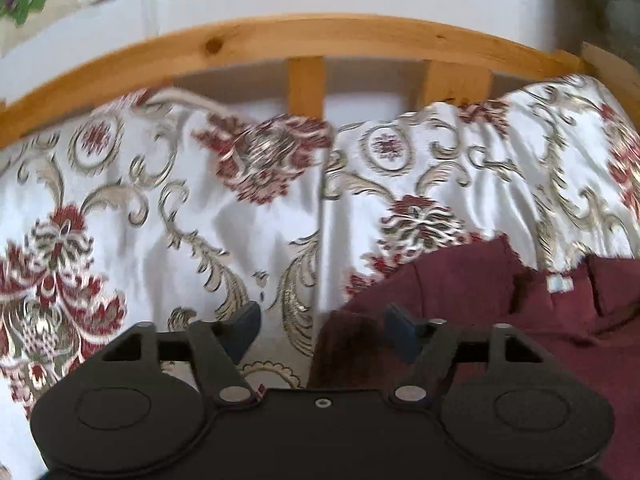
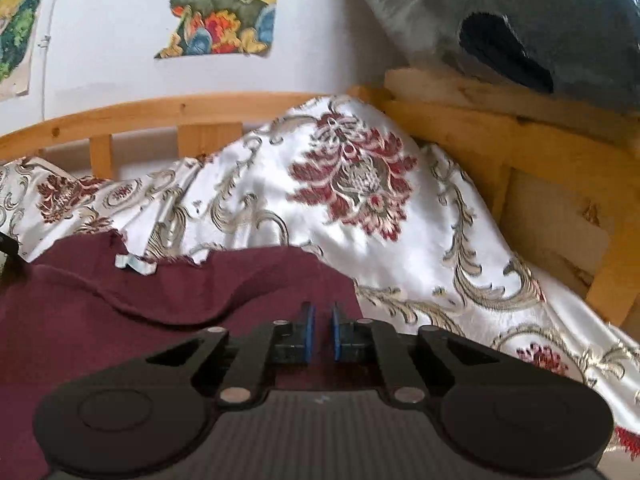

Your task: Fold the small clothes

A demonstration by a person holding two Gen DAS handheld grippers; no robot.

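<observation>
Bed: a white cover [image 1: 160,208] with red flowers and gold swirls is spread over a bed with a wooden rail [image 1: 304,36].

Left tongs [image 1: 322,330]: the two fingers are held wide apart and nothing is gripped. One blue pad [image 1: 244,330] is seen over the cover; the other is seen over the cloth.

Right tongs [image 2: 322,334]: the blue pads [image 2: 308,330] are almost together, with a thin gap left between them. It cannot be told if cloth is pinched there.

Dark red garment [image 1: 520,320]: it is laid on the cover. Its left edge is found between the left fingers, and most of it is spread out to the right of them. In the right view it is seen under and to the left of the right tongs [image 2: 120,300].

Tag [image 2: 134,264]: a small pale label is seen at the far edge of the garment.

Wall: bright pictures [image 2: 218,8] are stuck up behind the rail.

Soft grey thing [image 2: 520,20]: it is rested on the wood in the far right corner.
</observation>
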